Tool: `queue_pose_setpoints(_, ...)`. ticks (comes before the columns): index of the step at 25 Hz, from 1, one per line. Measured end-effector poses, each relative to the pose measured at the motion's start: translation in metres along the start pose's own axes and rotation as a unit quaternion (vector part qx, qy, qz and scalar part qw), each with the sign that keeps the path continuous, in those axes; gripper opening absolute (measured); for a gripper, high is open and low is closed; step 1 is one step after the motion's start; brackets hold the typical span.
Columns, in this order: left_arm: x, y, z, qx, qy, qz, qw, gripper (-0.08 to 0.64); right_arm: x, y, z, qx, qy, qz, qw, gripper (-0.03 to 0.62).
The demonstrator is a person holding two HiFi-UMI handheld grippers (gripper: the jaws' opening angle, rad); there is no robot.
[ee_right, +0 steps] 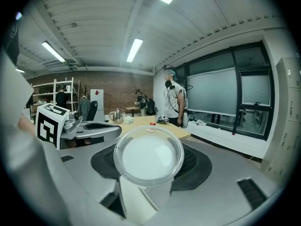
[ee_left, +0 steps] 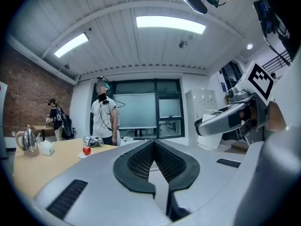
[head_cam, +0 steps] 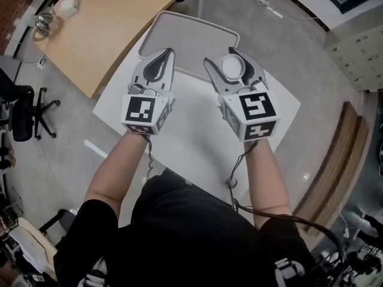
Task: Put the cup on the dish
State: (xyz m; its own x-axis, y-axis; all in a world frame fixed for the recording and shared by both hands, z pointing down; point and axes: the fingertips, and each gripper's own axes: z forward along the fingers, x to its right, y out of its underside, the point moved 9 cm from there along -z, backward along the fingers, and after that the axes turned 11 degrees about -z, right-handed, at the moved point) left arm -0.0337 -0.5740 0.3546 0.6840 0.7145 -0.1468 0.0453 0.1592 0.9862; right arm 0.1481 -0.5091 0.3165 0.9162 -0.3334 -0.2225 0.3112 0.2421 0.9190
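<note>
The cup [ee_right: 148, 157] sits between the two jaws of the right claw [head_cam: 226, 61], which is closed on its wall. It is a pale, half-clear cup, and it stands upright with the mouth to the top; the head view looks straight down into the round opening. The cup is in the air and touches nothing but the jaws.

The left claw [ee_left: 154, 144] has its jaws pressed together at the tips and nothing is between them; it hangs beside the right one, apart from it, and takes no part in the holding.

The dish [head_cam: 179, 28] is a shallow grey tray with rounded corners. It lies on the far part of the white worktop [head_cam: 197, 136], and its longer side seems to run across in front of the person. It is bare, so the cup is not yet put down.

The relation that matters is this: from above, the cup shows just over the near right corner of the dish, and the wide middle of the dish lies ahead of the right claw and a little to its left. I judge that the coming move is a short one, forward and leftward, and then down. How high the cup is above the dish I cannot tell from these views. The right hand is the nearer one and already carries the cup, so the left is not needed.
</note>
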Motion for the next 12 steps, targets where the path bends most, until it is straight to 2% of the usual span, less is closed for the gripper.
queue_pose_setpoints(6,-0.042,0.029,0.054,-0.032,0.009,0.000,0.9994,0.008,0.018,0.016,0.074,-0.024,-0.001,-0.001,1.000,0.258)
queue_pose_setpoints(12,-0.076,0.067,0.084,-0.063,0.004,-0.019,0.9978,0.008,0.014,0.047,0.144,-0.050,-0.010,0.012,0.999,0.258)
